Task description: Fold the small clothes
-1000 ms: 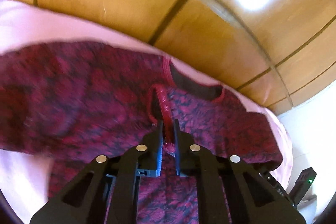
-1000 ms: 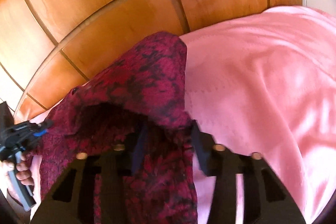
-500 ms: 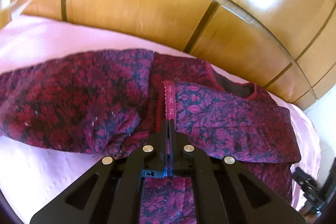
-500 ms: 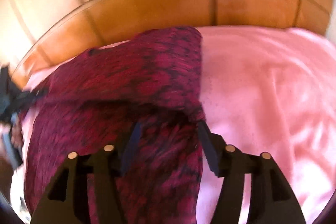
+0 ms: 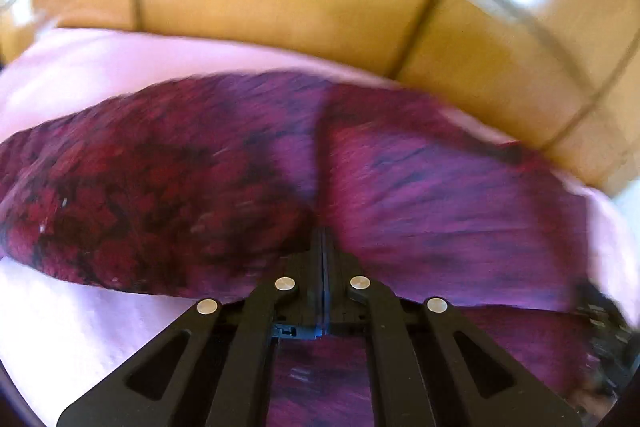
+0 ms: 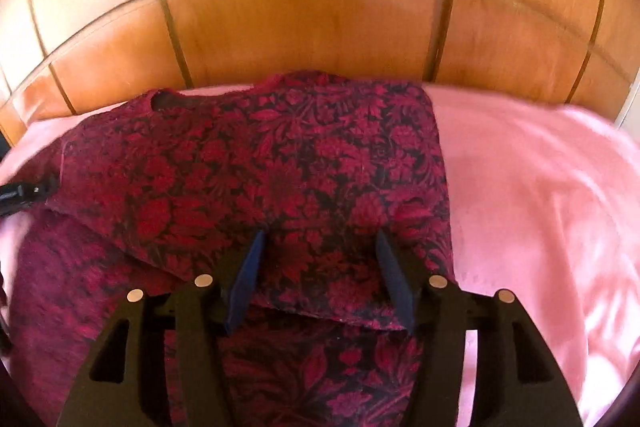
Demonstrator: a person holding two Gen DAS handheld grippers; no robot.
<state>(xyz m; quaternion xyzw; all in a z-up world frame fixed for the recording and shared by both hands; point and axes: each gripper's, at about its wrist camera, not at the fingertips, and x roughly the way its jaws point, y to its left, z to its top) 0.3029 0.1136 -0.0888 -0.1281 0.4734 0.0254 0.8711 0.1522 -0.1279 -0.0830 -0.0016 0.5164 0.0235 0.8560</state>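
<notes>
A small dark red garment (image 6: 280, 163) with a floral print lies on a pink sheet (image 6: 540, 207), its upper part folded over the lower part. It fills the middle of the left wrist view (image 5: 440, 195), blurred by motion. My left gripper (image 5: 323, 233) is shut, its tips against a fold of the cloth; whether it pinches cloth is hidden. My right gripper (image 6: 318, 241) is open, its fingers resting over the folded edge of the garment, holding nothing. The left gripper shows at the left edge of the right wrist view (image 6: 24, 191).
A wooden panelled headboard (image 6: 320, 27) rises just behind the sheet. The pink sheet (image 5: 80, 315) spreads to the right of the garment and in front of it on the left.
The left jaws closed onto the red trim, and the trim is now out of sight. The right gripper let go of the cloth it carried; the folded part now lies flat.
</notes>
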